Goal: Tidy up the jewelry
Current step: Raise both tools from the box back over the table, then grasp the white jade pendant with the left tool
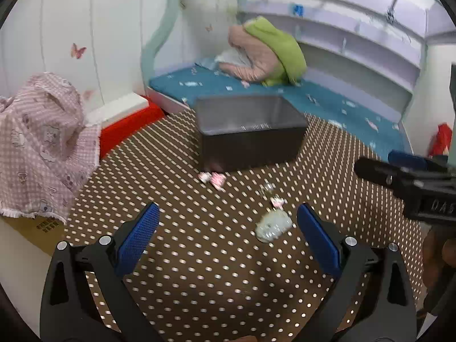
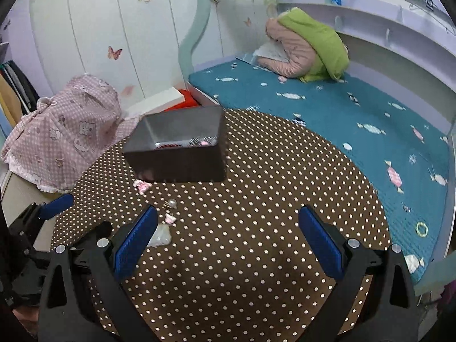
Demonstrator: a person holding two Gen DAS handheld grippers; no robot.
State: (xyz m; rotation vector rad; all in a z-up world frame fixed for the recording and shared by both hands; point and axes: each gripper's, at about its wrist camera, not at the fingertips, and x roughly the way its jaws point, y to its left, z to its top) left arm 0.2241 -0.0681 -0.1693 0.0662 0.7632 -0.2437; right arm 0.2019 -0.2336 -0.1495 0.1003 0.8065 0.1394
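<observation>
A brown polka-dot tablecloth holds a dark rectangular box and pale trinkets; left gripper and right gripper both gape, empty.

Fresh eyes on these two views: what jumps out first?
The dark rectangular metal box at the far side of the brown white-dotted round table draws the eye; a few small pieces already lie inside it. In front of it, loose jewelry trails toward the camera: pink-and-white trinkets by the box's base, then a pale translucent piece near the open left hand-held gripper. The right hand-held gripper is open over bare cloth.
</observation>
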